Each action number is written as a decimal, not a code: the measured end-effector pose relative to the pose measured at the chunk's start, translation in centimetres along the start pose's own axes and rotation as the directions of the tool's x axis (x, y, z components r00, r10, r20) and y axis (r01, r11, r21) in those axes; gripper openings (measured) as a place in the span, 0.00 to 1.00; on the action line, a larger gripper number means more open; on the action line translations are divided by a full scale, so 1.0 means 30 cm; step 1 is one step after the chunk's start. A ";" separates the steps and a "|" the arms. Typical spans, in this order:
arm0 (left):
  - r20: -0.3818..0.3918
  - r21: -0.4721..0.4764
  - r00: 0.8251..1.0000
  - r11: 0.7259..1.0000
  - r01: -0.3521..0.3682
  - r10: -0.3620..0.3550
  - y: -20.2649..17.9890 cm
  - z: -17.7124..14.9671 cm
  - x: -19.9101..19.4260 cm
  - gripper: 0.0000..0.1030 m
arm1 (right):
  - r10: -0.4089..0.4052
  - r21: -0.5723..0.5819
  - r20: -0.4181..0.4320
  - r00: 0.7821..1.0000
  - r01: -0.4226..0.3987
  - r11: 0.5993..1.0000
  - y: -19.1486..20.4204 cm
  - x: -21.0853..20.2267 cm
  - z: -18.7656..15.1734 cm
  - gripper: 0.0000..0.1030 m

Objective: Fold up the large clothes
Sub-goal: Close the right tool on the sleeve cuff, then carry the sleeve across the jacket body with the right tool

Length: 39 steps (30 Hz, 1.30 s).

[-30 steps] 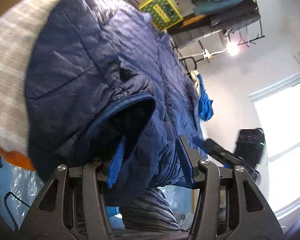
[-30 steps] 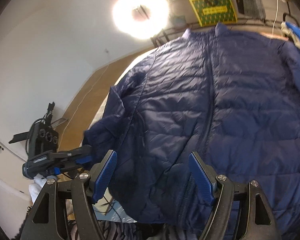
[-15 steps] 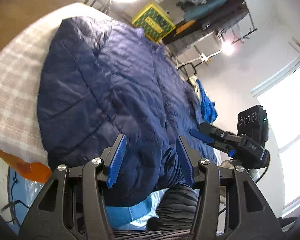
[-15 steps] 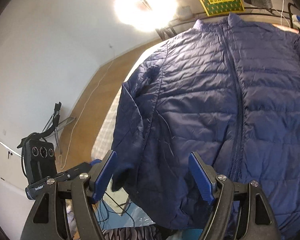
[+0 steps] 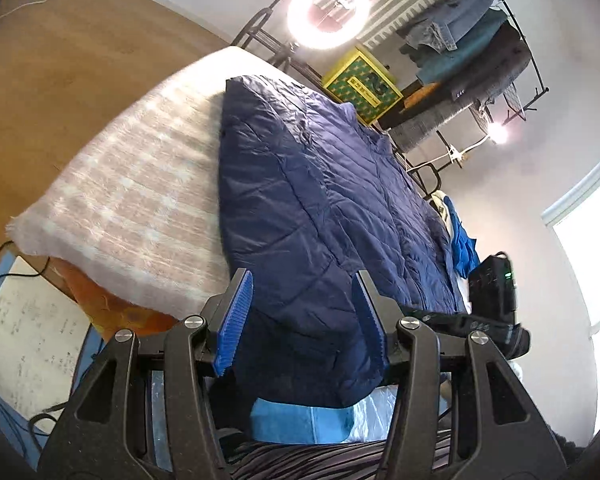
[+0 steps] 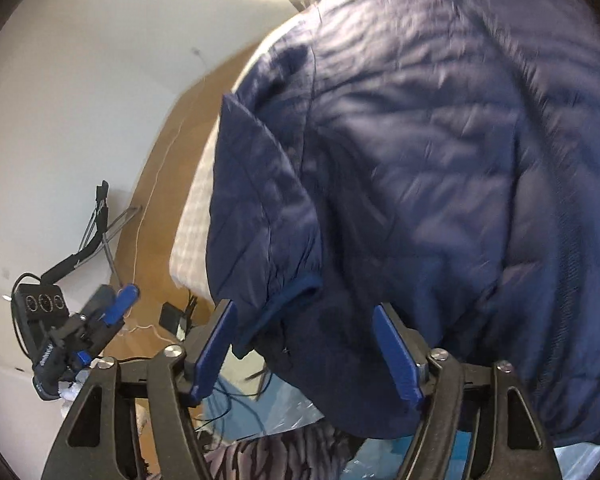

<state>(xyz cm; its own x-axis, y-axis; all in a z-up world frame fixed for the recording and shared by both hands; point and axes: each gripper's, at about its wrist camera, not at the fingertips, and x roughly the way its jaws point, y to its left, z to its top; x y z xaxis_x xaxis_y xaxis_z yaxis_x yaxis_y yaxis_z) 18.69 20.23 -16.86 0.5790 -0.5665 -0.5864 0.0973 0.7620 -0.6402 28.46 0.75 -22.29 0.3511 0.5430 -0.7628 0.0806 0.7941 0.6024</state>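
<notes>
Beneath both grippers lies the navy jacket [image 5: 320,208]; left jaws released, right jaws closing around its cuff [image 6: 292,300].

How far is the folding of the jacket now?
Done: the jacket lies spread flat on the bed. In hand: the right claw is closing around the sleeve cuff, not yet gripping; the left claw is open at the hem. Left: every fold.

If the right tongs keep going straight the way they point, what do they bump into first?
Most likely the cuff of the puffy navy quilted jacket. The right tongs are closing with that sleeve end between them, not pinched yet. The blurred picture makes depth uncertain.
</notes>
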 end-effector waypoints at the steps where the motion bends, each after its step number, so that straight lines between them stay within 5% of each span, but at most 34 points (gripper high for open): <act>1: -0.001 0.006 1.000 1.000 -0.008 0.008 0.000 0.007 0.002 0.50 | -0.003 0.002 -0.011 1.000 0.003 1.000 0.002 0.026 0.001 0.69; 4: -0.001 0.023 0.999 0.999 -0.035 0.035 -0.015 0.029 0.013 0.50 | 0.005 0.000 -0.017 1.000 -0.005 1.000 0.005 0.067 0.006 0.62; 10: 0.023 0.045 0.996 0.995 -0.084 0.083 -0.059 0.070 0.028 0.50 | 0.024 -0.043 -0.052 0.998 -0.026 0.999 0.012 0.122 0.064 0.07; 11: 0.026 0.048 0.995 0.994 -0.094 0.093 -0.063 0.077 0.031 0.50 | 0.019 -0.063 -0.045 0.999 -0.022 0.998 0.020 0.111 0.077 0.05; 22: 0.043 0.151 0.984 0.972 -0.179 0.174 -0.173 0.193 0.154 0.50 | -0.038 -0.327 0.121 0.992 0.076 0.942 0.195 -0.231 0.331 0.04; 28: 0.048 0.187 0.984 0.966 -0.179 0.173 -0.244 0.276 0.284 0.50 | -0.107 -0.409 0.264 0.959 0.212 0.888 0.243 -0.433 0.483 0.04; 39: -0.005 0.228 0.975 0.950 -0.215 0.222 -0.248 0.393 0.564 0.50 | -0.221 -0.139 0.305 0.926 0.272 0.952 -0.199 -0.445 0.699 0.04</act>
<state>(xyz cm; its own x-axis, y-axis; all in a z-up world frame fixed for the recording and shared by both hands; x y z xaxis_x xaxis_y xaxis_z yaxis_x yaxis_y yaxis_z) 37.30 8.68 -16.18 0.5819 -0.3845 -0.7167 0.1520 0.9171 -0.3686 42.85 -16.97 -10.77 0.5920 0.2447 -0.7679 0.0429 0.9419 0.3332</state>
